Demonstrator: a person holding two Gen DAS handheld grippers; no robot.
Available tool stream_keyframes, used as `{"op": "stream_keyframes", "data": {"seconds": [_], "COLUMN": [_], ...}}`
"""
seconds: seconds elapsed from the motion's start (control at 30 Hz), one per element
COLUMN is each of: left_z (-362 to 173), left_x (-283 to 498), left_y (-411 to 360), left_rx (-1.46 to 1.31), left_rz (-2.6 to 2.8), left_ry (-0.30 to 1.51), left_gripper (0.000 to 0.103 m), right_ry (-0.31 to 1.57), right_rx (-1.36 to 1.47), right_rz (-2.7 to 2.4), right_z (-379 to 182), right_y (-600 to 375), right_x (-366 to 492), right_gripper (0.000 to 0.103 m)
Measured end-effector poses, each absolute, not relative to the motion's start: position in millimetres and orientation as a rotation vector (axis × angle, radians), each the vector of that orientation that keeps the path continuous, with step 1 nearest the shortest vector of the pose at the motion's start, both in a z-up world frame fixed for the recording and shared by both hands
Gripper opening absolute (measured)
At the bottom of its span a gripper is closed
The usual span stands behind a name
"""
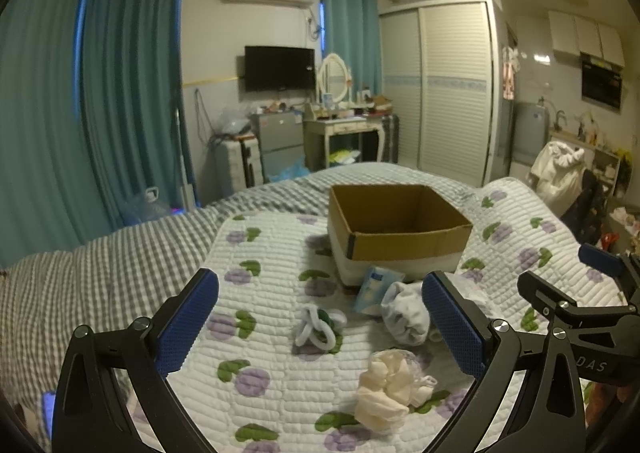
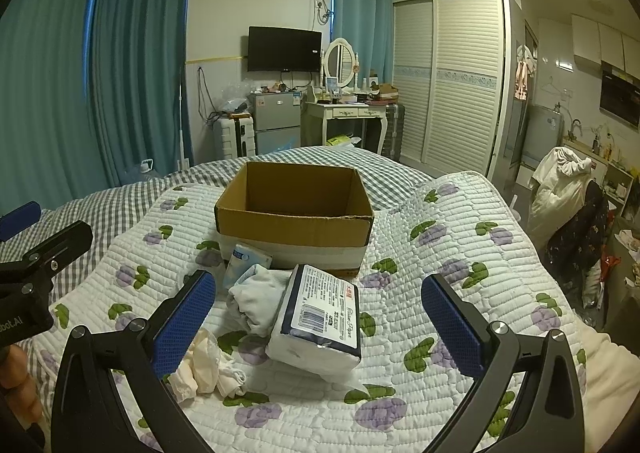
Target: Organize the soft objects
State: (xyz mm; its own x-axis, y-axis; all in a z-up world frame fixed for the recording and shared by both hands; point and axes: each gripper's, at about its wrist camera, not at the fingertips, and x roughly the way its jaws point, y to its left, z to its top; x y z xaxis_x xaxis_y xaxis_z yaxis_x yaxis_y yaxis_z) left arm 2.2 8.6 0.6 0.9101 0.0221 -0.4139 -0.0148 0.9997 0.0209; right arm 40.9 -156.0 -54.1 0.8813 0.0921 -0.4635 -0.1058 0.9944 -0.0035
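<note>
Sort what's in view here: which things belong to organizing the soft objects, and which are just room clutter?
Job items, on the quilt:
cardboard box, looks empty
tissue pack
grey-white cloth bundle
cream fabric bundle
white hair ties
small blue-white packet

Just lying about:
TV
vanity table
mini fridge
wardrobe

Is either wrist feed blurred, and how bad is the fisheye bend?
Left wrist: slightly soft, cardboard box edges smeared, curtains bowed. Right wrist: sharper, tissue pack label print visible, wardrobe lines curved. Both: dim, yellowish light, dark vignette corners.
</note>
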Motion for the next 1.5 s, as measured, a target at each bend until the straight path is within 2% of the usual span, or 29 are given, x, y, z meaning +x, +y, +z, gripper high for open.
{"op": "stream_keyframes", "data": {"seconds": [1.5], "left_z": [2.0], "left_x": [3.2], "left_y": [11.0], "left_rx": [0.018], "left_rz": [0.024], "left_ry": [0.434], "left_gripper": [0.103], "right_ry": [0.486], "right_rx": [-0.037], "right_rz": [0.102], "right_z": [-58.2], "right_y": [-155.5], "right_x": [38.8], "right_gripper": [0.103]}}
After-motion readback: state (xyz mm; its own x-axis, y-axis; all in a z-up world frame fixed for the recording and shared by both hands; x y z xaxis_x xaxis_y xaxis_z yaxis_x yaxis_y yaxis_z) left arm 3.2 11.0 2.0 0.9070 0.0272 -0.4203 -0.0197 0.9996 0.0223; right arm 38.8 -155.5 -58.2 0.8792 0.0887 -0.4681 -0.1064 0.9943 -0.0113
